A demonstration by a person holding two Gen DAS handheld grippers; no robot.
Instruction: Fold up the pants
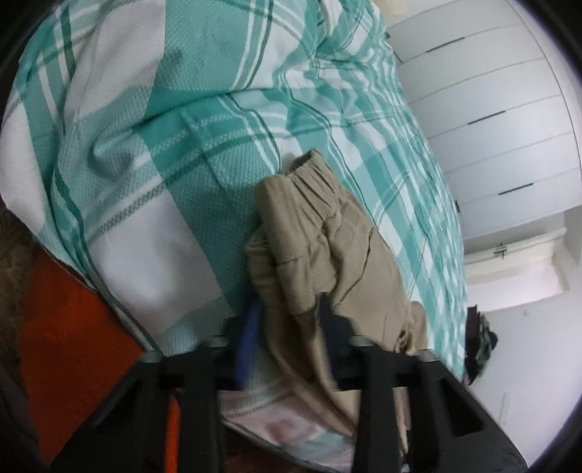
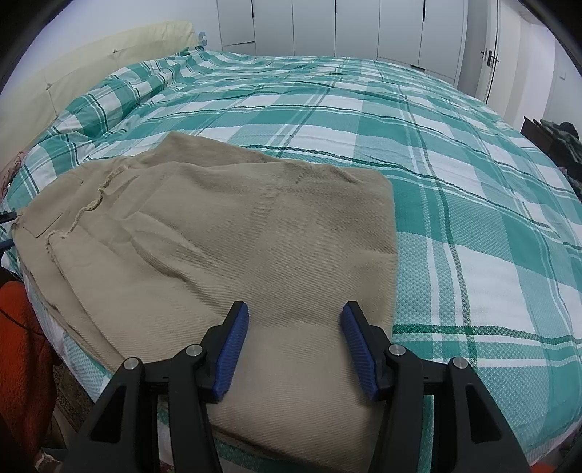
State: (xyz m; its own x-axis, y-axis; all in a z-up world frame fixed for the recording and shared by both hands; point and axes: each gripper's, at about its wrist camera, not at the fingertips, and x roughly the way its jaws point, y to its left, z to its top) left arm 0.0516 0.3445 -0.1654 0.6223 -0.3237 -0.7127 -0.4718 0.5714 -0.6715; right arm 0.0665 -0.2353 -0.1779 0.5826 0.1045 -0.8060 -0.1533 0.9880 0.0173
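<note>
We see the tan pants (image 2: 218,233) lying folded on the bed, on a green and white checked cover (image 2: 454,189), near the bed's front edge. From the right wrist view they form a broad flat stack with a fold along the right side, and layered edges and a pocket seam towards the left.

Our right hand-held gripper (image 2: 294,345) stands over the near part of the pants, its two blue pads (image 2: 232,353) well apart with flat cloth showing between them. The pads press on nothing, so this one is released.

From the left wrist view, the elastic waistband (image 1: 313,174) points away from us, and a bunched edge of the pants runs down between the jaws of our left hand-held gripper (image 1: 287,334). One blue pad (image 1: 249,342) shows to the left of the cloth with a gap beside it; the other finger is dark and partly hidden by the fabric. The jaws stand narrowly apart, and we cannot tell whether they pinch the cloth.

An orange blanket (image 1: 65,342) lies beside the bed, low on the left. White wardrobe doors (image 2: 327,25) stand behind the bed.
</note>
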